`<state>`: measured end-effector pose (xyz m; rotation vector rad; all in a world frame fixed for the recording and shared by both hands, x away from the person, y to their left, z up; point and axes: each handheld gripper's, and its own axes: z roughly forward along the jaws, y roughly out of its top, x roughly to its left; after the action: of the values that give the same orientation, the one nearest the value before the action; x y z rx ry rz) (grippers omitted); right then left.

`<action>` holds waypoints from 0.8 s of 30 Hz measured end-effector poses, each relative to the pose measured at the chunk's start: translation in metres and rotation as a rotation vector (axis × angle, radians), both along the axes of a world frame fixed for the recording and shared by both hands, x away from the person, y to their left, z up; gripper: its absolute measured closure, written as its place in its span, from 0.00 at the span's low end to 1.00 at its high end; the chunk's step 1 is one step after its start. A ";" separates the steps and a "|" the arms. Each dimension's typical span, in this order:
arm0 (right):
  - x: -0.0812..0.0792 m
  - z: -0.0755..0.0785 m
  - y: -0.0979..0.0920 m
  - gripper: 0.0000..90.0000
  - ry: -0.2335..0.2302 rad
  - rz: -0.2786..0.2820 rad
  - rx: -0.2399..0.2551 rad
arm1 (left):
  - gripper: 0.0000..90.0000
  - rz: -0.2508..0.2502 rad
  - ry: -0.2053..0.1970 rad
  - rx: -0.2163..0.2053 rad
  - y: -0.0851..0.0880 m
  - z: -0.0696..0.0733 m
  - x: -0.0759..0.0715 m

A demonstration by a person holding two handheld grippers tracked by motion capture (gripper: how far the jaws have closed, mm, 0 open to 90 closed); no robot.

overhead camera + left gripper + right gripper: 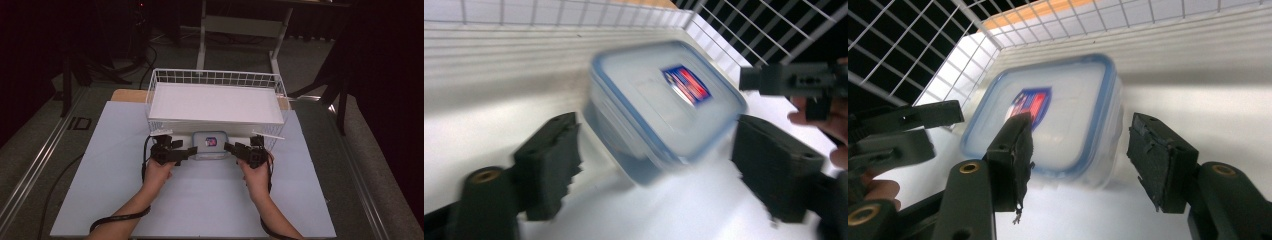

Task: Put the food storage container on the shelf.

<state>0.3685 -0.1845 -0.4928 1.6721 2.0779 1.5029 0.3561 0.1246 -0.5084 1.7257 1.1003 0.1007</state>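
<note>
On the left of the high view, the left claw (191, 150) reached in toward a lidded plastic container (210, 145), its jaws spread wide apart and holding nothing. In the left gripper view the container (664, 105) sat between and beyond those jaws, blurred, apparently tilted. It stood on the white surface (200, 200) just in front of a white wire basket (216, 102), close against the basket's near wall. On the right, the right claw (230, 147) also stood agape and empty, jaws either side of the container's corner (1048, 120). Coming from opposite ends, the claws seemed placed to take the box together, likely for lifting into the basket.
</note>
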 end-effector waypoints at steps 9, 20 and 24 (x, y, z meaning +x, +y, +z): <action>-0.040 -0.002 0.020 0.99 -0.019 0.118 -0.072 | 0.02 -0.079 -0.136 0.031 0.013 0.019 -0.053; -0.036 -0.017 0.043 1.00 -0.017 0.138 -0.112 | 0.02 -0.046 -0.201 0.115 0.036 0.016 -0.100; -0.030 -0.018 0.049 1.00 -0.024 0.129 -0.130 | 0.02 -0.027 -0.220 0.126 0.040 0.018 -0.115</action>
<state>0.3382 -0.1351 -0.5107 1.4944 2.2571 1.3793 0.2409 0.1644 -0.4903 1.7927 0.9244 0.3414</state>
